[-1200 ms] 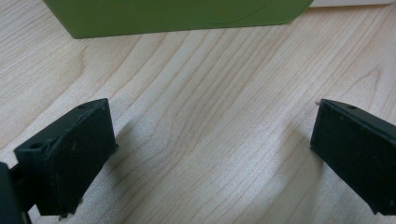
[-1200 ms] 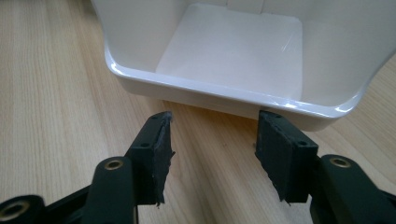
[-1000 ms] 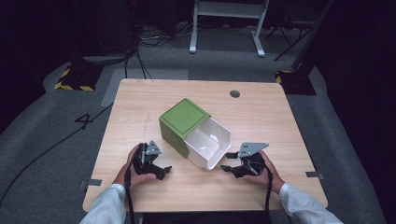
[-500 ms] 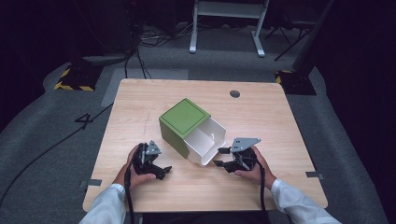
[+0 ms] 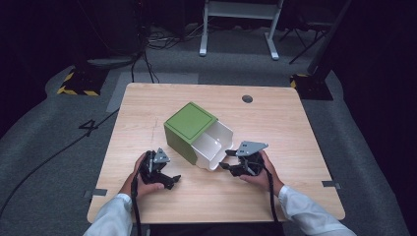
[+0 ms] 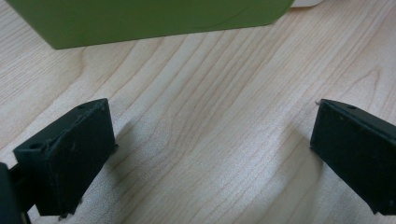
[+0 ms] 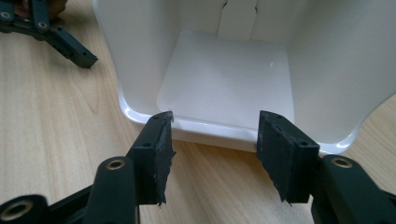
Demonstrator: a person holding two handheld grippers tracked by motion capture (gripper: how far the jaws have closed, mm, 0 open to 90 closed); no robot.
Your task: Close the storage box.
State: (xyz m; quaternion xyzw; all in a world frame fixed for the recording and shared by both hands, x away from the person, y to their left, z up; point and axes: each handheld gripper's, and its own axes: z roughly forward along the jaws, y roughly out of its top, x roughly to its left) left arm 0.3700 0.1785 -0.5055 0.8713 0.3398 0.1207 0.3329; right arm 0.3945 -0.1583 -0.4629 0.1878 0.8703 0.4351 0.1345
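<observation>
A green box (image 5: 189, 129) lies on its side near the middle of the wooden table (image 5: 275, 123), with a white inner drawer (image 5: 214, 144) slid partly out toward the front right. My right gripper (image 5: 225, 159) is open at the drawer's mouth; in the right gripper view its jaws stand apart just before the white rim (image 7: 205, 128), nothing between them. My left gripper (image 5: 169, 177) rests on the table in front of the green box (image 6: 144, 21), open, with bare wood between its fingers (image 6: 70, 154).
A small dark round hole (image 5: 247, 99) marks the table's far right. A white metal stand (image 5: 241, 19) and cables (image 5: 147, 44) are on the grey floor beyond the table. The other gripper (image 7: 46, 32) appears at the upper left of the right gripper view.
My right gripper has moved left toward the drawer's open end. The left gripper and the box stay where they were.
</observation>
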